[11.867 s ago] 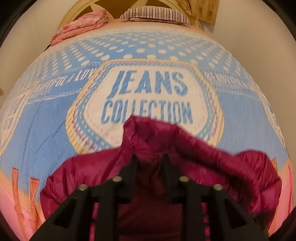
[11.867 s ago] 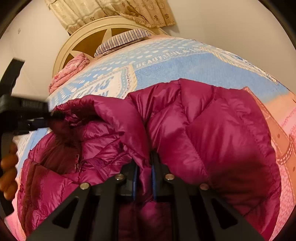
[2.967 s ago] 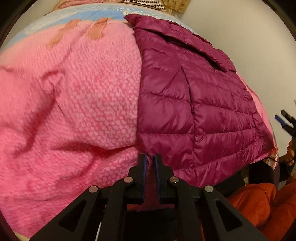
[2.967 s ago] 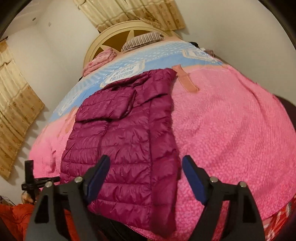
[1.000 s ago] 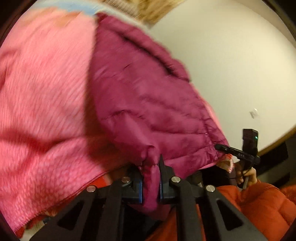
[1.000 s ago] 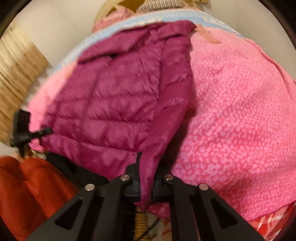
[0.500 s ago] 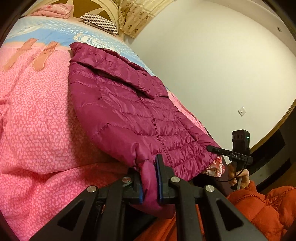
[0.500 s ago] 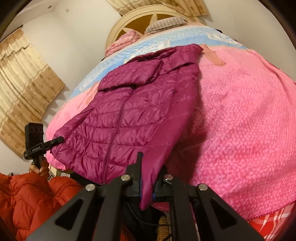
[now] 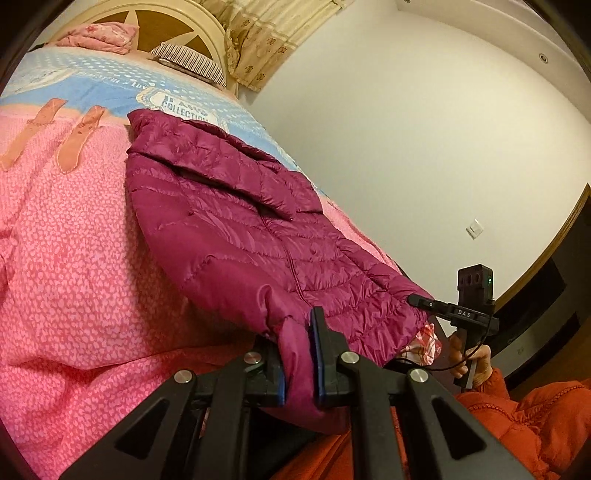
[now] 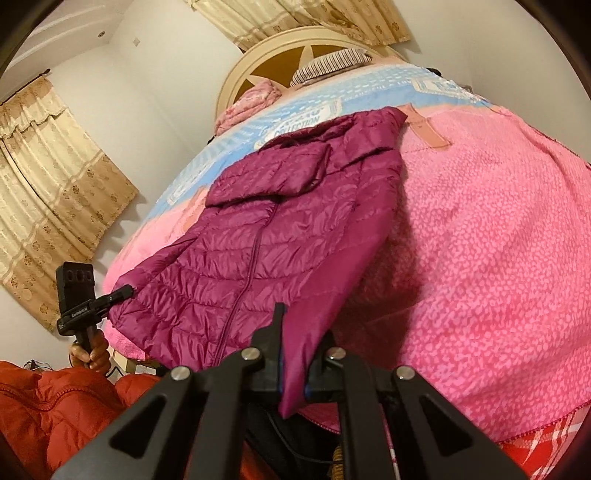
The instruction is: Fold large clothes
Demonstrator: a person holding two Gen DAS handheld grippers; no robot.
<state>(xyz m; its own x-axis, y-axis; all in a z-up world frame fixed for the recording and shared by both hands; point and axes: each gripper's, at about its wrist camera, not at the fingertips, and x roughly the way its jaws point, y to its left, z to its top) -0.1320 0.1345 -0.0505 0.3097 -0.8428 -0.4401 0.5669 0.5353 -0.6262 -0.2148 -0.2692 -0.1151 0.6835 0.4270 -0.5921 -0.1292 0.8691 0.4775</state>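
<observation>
Left wrist view: low at the near bed edge, facing up the pink spotted blanket (image 9: pixel 74 258) toward the far round cream headboard (image 9: pixel 177 14), close on the quilted magenta puffer jacket (image 9: pixel 229 221). Right wrist view: same edge, further right, also facing the headboard (image 10: pixel 236 74). Shared: jacket (image 10: pixel 280 229), blanket (image 10: pixel 480 240).

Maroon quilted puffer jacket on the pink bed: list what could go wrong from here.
1. Both grippers, left and right, pinch only the cuffs of the maroon quilted puffer jacket; the slick fabric may slip free.
2. Its hem lies at the edge of the pink patterned blanket; pulling could drag it off.
</observation>
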